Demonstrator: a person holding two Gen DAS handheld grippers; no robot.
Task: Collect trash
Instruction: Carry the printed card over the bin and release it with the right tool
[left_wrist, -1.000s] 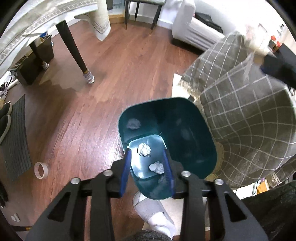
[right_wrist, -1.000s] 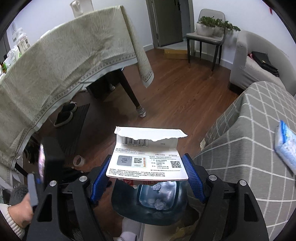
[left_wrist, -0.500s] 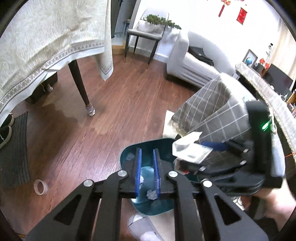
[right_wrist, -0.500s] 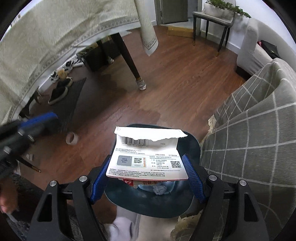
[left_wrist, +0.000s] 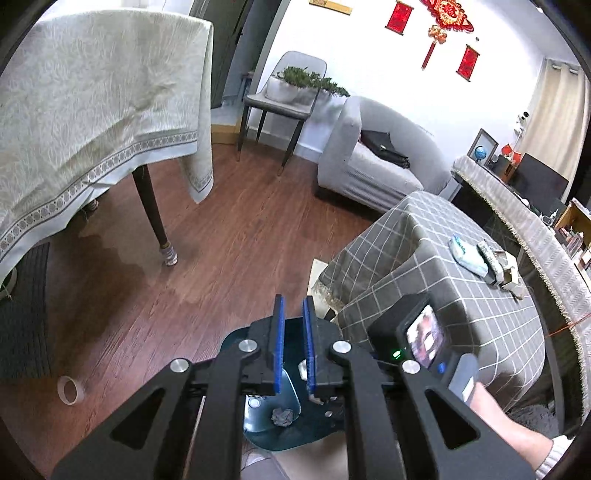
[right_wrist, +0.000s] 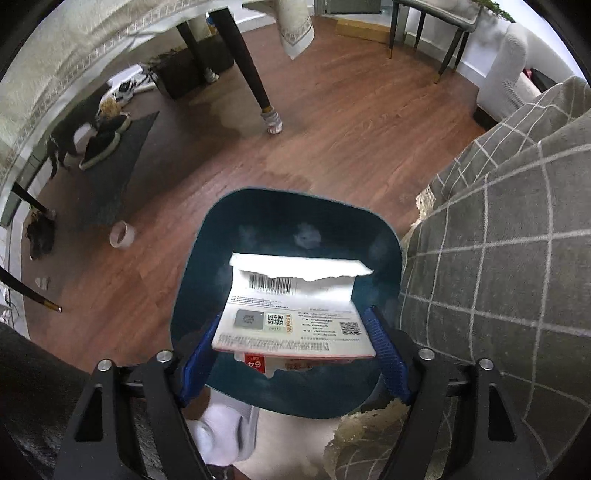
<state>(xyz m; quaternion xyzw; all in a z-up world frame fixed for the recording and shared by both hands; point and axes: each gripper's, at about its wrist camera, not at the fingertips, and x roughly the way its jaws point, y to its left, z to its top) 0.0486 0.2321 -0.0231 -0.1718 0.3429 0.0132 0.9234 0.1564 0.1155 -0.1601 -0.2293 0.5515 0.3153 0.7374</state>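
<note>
A teal trash bin (right_wrist: 192, 280) stands on the wooden floor, seen from straight above in the right wrist view. My right gripper (right_wrist: 293, 313) hangs over its mouth with a torn white packet (right_wrist: 295, 291) with barcodes between the blue pads; the jaws are opening while the packet still sits against both pads. My left gripper (left_wrist: 293, 306) is shut on nothing, lifted above the bin (left_wrist: 236, 339). Crumpled paper (left_wrist: 282, 417) lies inside the bin. The camera unit on the right gripper (left_wrist: 424, 339) shows at the right of the left wrist view.
A checked grey cloth covers a low table (right_wrist: 498, 258) right beside the bin. A tape roll (right_wrist: 122, 234) lies on the floor to the left. A dark table leg (right_wrist: 255, 70) and shoes (right_wrist: 103, 140) stand further back. A white slipper (right_wrist: 225, 435) is under the bin's near edge.
My left gripper shut and rose away from the bin, tilting up towards the room. My right gripper sank with the packet until it hangs over the bin's opening.
</note>
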